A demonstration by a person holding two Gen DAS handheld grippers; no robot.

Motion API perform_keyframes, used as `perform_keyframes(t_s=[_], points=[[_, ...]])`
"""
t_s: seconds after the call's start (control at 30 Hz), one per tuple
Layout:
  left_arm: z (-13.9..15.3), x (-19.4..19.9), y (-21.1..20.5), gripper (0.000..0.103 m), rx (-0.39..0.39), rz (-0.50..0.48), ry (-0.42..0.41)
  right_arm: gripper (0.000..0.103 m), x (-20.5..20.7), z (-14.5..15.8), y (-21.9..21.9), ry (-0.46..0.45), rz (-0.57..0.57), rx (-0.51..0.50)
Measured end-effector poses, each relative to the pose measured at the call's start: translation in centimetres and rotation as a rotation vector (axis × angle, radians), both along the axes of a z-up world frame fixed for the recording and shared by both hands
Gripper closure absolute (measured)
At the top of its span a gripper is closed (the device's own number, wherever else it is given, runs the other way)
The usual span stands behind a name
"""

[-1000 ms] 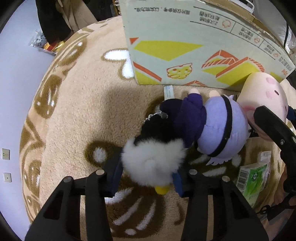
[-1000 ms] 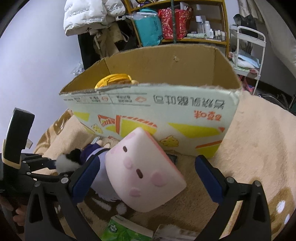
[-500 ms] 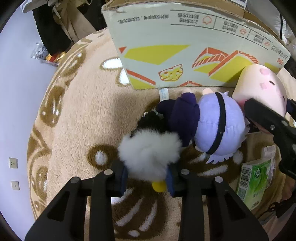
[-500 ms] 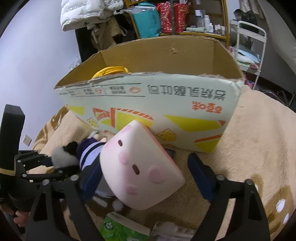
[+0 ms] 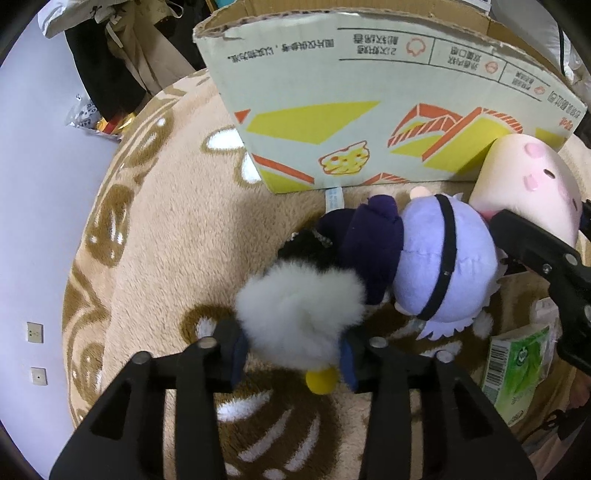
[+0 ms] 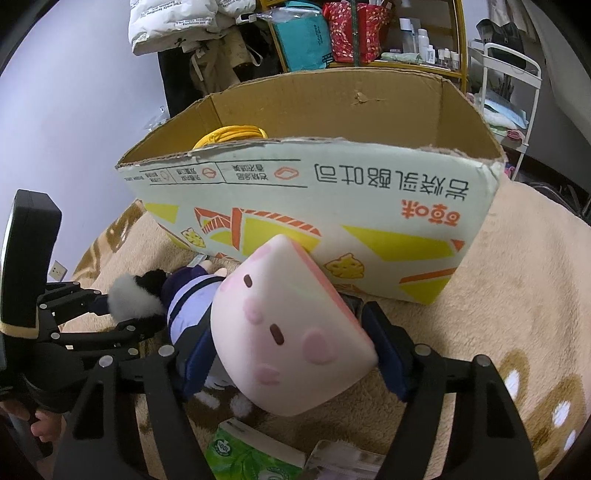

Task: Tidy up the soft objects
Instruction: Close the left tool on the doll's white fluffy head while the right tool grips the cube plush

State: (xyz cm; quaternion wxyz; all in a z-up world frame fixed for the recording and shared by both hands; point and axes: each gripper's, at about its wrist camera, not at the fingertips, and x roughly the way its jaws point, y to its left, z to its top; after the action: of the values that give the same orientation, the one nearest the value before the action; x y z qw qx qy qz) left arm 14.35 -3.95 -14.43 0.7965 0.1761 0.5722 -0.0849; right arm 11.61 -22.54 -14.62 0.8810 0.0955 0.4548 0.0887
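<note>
My left gripper (image 5: 291, 349) is shut on a fluffy white and black plush (image 5: 301, 317) with a yellow tip; this plush also shows in the right wrist view (image 6: 135, 299). A purple doll (image 5: 439, 266) lies beside it on the rug. My right gripper (image 6: 291, 341) is shut on a pink wedge plush (image 6: 291, 332) with a face, which also shows in the left wrist view (image 5: 532, 188). An open cardboard box (image 6: 332, 199) stands just behind both toys, with a yellow item (image 6: 232, 134) inside.
A beige rug (image 5: 177, 229) with brown paw prints covers the floor. A green tissue pack (image 5: 517, 365) lies at the right, near the doll. Shelves (image 6: 369, 33), hanging clothes and a white cart (image 6: 513, 85) stand behind the box.
Both grippers have closed: the left on the fluffy plush, the right on the pink wedge plush. The box now looks a little closer in both views.
</note>
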Motion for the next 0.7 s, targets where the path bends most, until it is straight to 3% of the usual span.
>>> perform_keyframes(t_s=[0.17, 0.23, 0.3, 0.7], points=[[0.2, 0.4, 0.0, 0.051, -0.023, 0.001, -0.022, 0.024, 0.0, 0.0, 0.0, -0.001, 0.003, -0.001], [0.2, 0.4, 0.1, 0.055, -0.037, 0.004, -0.022, 0.027, 0.0, -0.1, 0.0, 0.0, 0.003, -0.003], [0.2, 0.4, 0.1, 0.068, -0.061, -0.005, -0.016, 0.028, 0.0, -0.1, 0.1, 0.002, 0.001, -0.004], [1.3, -0.2, 1.0, 0.069, -0.139, 0.024, -0.033, 0.044, -0.4, 0.4, -0.1, 0.0, -0.02, -0.014]])
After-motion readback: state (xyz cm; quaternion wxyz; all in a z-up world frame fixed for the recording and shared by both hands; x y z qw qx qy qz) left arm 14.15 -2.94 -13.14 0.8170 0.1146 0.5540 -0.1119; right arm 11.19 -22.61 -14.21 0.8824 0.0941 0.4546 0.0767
